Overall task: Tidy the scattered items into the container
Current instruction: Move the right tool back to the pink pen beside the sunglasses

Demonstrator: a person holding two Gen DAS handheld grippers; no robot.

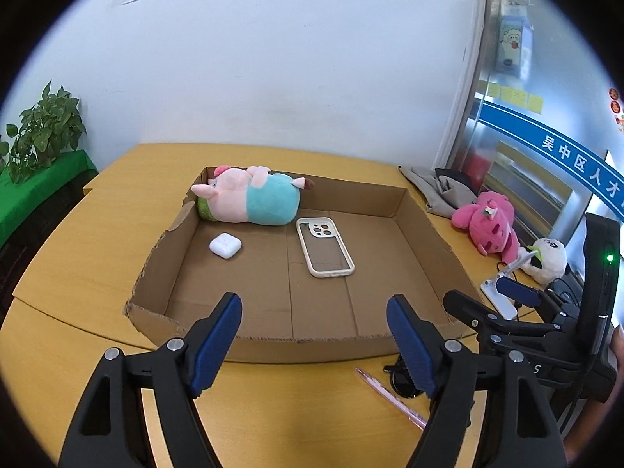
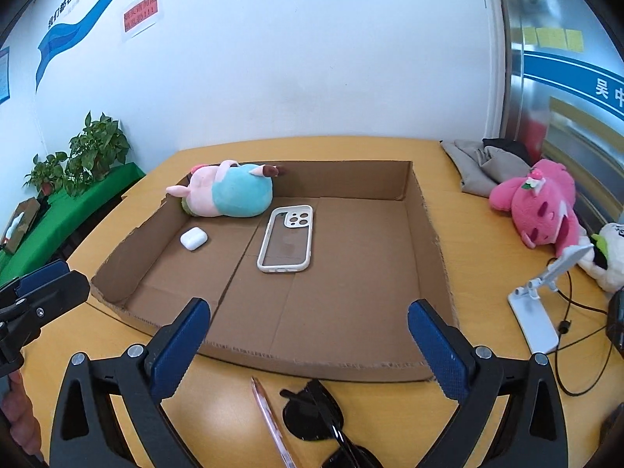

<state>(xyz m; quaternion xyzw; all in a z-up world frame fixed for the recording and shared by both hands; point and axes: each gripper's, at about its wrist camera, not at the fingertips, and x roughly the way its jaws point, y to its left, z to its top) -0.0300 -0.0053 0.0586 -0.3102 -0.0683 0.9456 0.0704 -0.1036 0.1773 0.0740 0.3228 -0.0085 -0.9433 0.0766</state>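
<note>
A shallow cardboard tray [image 1: 425, 230] [image 2: 429, 230] lies on the yellow table. Inside it are a pink-and-teal plush pig [image 1: 249, 199] [image 2: 230, 191], a white earbuds case [image 1: 225, 245] [image 2: 194, 238] and a beige phone case [image 1: 324, 246] [image 2: 286, 238]. A pink pen [image 1: 394, 397] [image 2: 271, 417] and black sunglasses [image 1: 401, 384] [image 2: 323, 417] lie on the table in front of the tray's near wall. My left gripper [image 1: 314, 312] is open and empty above the near wall. My right gripper [image 2: 308, 319] is open and empty above the near wall, over the pen and sunglasses.
A pink plush [image 1: 489, 218] [image 2: 542, 204], a white plush [image 1: 550, 259] [image 2: 608, 257], a white phone stand [image 2: 540, 304] with cable and grey cloth [image 2: 483, 163] lie right of the tray. Potted plants [image 2: 97, 152] stand on a green shelf at left. The wall is behind.
</note>
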